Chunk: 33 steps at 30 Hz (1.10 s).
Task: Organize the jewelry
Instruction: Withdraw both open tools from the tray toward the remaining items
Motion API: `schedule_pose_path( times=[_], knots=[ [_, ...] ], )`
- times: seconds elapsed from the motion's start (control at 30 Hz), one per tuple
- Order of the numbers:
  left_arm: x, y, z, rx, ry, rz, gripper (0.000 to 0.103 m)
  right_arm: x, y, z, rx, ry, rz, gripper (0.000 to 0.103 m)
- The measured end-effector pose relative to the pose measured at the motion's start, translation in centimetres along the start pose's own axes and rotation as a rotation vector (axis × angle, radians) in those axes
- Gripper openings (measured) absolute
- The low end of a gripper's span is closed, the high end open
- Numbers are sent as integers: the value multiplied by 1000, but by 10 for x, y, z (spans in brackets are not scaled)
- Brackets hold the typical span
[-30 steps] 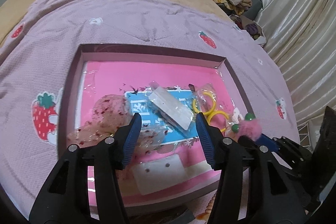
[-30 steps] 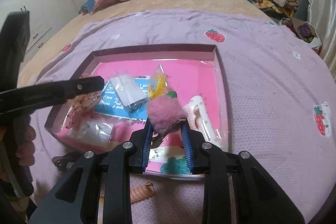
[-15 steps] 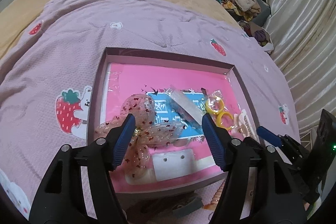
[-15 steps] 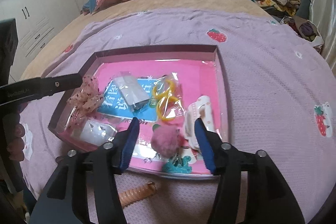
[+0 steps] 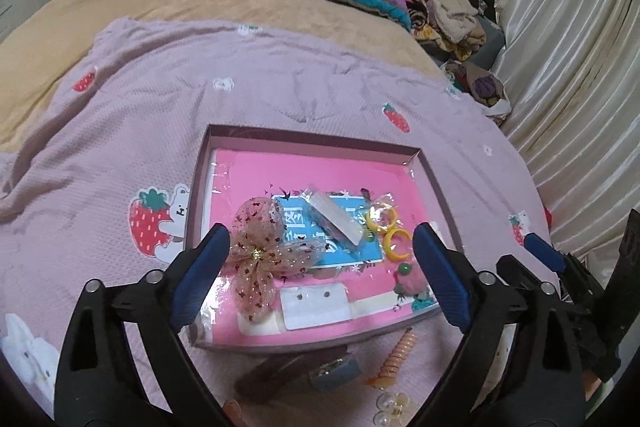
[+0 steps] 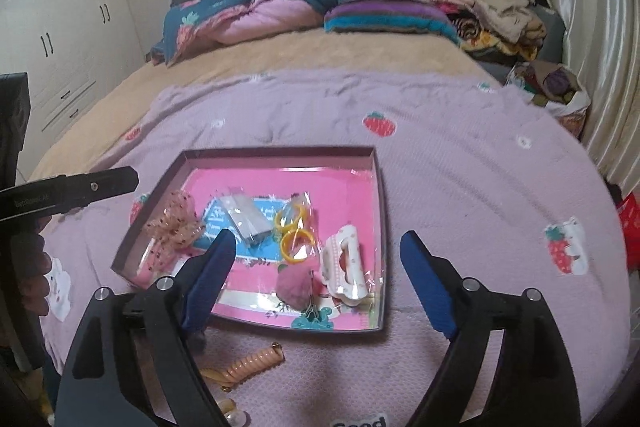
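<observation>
A shallow box [image 5: 312, 135] lined in pink lies on the lilac blanket. In it are a sheer red-dotted bow [image 5: 260, 255], a clear packet [image 5: 336, 223], bagged yellow rings [image 5: 390, 229], a white earring card [image 5: 314, 307], a pink pom-pom clip [image 6: 294, 285] and a white claw clip [image 6: 344, 267]. My left gripper [image 5: 320, 233] hovers above the box's near side, jaws opening, pads touching nothing. My right gripper [image 6: 318, 237] hangs over the near right part of the box [image 6: 280, 151], jaws also opening, with the pom-pom clip lying free below.
On the blanket in front of the box lie a peach coil hair tie [image 6: 248, 363], a brown clip [image 5: 288, 371] and some pearl pieces [image 5: 390, 407]. Pillows and piled clothes [image 6: 492, 11] fill the far end of the bed. A curtain [image 5: 568, 75] hangs on the right.
The right gripper let go of the pink pom-pom clip, which now lies in the box. The left gripper released the bow. Both opened wide and drew up and back.
</observation>
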<state>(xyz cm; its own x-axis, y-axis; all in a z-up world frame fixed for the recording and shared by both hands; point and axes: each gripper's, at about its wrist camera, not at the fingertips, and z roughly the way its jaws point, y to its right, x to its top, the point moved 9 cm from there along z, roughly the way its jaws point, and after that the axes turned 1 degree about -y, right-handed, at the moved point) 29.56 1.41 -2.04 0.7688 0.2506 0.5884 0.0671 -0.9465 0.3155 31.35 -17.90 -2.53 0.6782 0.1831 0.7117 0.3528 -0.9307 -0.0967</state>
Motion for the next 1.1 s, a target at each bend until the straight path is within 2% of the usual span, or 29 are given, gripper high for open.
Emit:
schedule_pose_path(
  times=[0.13, 0.47, 1.1],
  knots=[
    [-1, 4, -17, -8, 27, 0, 91, 5, -2, -26, -10, 49, -8, 87],
    [-11, 7, -58, -26, 89, -8, 92, 6, -4, -77, -27, 129, -1, 88],
    [-38, -4, -115, -35, 183, -56, 93, -19, -16, -126, -49, 184, -29, 88]
  ],
)
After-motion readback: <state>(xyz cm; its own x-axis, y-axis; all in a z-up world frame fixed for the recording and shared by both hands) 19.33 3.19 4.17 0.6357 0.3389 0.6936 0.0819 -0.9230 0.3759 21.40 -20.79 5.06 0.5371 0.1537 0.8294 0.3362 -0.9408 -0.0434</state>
